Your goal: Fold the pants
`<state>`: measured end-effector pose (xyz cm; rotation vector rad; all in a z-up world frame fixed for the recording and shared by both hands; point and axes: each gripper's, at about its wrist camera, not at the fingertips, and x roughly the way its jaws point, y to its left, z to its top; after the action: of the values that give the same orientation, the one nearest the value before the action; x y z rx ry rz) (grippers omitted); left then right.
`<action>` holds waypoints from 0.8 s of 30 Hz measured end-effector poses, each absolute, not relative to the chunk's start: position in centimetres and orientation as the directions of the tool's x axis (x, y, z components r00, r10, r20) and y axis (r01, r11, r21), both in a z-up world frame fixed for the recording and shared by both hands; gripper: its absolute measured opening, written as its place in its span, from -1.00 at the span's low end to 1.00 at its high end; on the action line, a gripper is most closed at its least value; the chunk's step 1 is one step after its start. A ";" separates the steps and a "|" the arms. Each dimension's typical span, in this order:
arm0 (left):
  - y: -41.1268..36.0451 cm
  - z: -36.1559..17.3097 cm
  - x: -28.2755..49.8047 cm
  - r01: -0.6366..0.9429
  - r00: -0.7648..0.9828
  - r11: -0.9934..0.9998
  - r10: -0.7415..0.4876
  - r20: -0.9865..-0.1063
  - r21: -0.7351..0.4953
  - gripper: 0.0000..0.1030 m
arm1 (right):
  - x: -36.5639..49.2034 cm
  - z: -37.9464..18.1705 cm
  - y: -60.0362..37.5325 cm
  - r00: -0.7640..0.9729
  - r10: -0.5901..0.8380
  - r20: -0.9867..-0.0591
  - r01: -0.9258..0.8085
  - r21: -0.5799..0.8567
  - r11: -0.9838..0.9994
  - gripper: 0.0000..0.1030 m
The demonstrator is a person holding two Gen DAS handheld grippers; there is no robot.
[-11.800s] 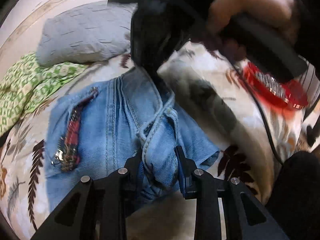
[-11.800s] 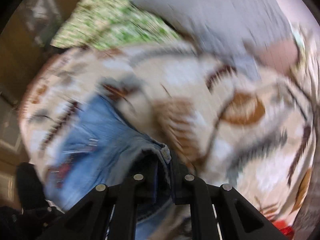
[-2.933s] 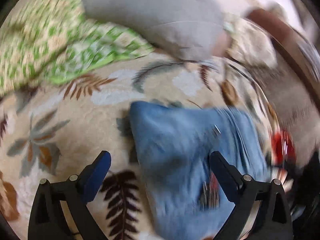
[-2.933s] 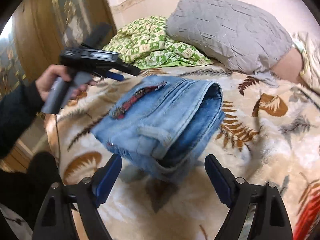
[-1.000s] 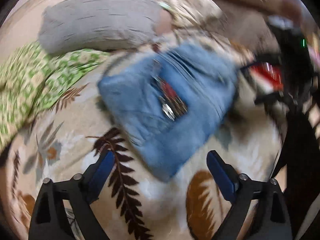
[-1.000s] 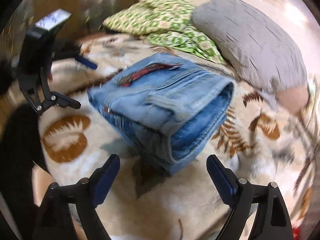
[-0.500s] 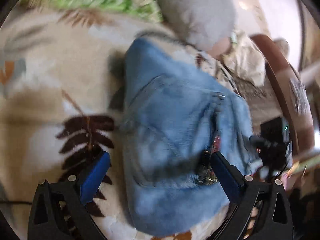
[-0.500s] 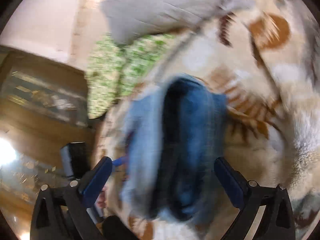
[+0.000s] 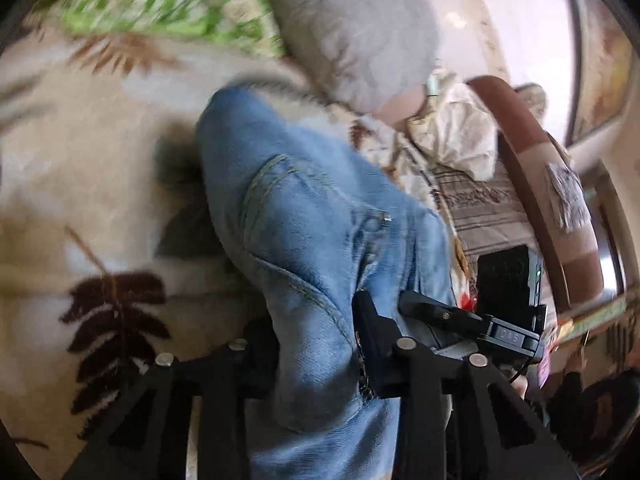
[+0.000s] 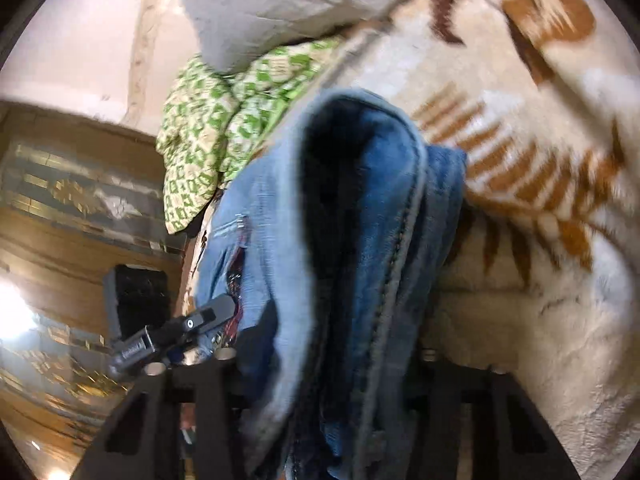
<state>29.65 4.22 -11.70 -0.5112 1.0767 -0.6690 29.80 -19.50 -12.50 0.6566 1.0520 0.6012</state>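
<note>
Folded pants point(image 9: 320, 232) lying on the leaf-patterned blanket point(image 9: 80, 184) of the bed, just below the grey pillow point(image 9: 352, 28) and beside the green patterned cloth point(image 10: 208, 120). Left gripper point(image 9: 316, 344) clamped on one side of the denim bundle, fingers just closed in from wide open with the fabric bunched between them; right gripper point(image 10: 332, 356) likewise just closed onto the opposite side, thick layered edge and seam squeezed between its fingers. Seen from the left wrist view, the right gripper sitting at the far edge of the pants from the pillow, so the bundle held from two opposed sides. Probably a lift or shift of the finished stack, or a last tidy-up. Best done by keeping both grips firm through all layers, raising both sides together and level, holding the spacing steady so the fold neither sags nor gets stretched open, and setting down flat before easing the fingers apart. Risk: inner layers slipping out of the thick right-side stack.
</note>
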 end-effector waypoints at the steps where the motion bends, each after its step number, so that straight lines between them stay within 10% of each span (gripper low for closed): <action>1: 4.1 -10.9 29.7 0.263 0.337 0.692 -0.719 -0.608 -0.672 -0.32 | 29.7 -11.6 -19.4 0.396 0.712 -0.580 -0.160 0.720 0.676 -0.23; 15: 2.2 -14.6 33.0 0.156 0.318 0.737 -0.667 -0.673 -0.657 -0.13 | 33.2 -15.2 -20.2 0.388 0.673 -0.630 -0.026 0.722 0.691 -0.19; 20: 3.0 -14.9 32.5 0.118 0.324 0.737 -0.662 -0.676 -0.665 0.17 | 32.9 -15.6 -21.3 0.391 0.680 -0.620 -0.016 0.734 0.679 -0.01; 24: 3.9 -14.0 31.9 0.099 0.338 0.759 -0.634 -0.696 -0.643 0.66 | 32.3 -15.2 -23.8 0.391 0.691 -0.608 0.017 0.756 0.655 0.58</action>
<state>31.89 3.86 -13.97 -0.5509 1.1359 -0.5095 32.33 -23.77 -15.19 0.7642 1.1003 0.4857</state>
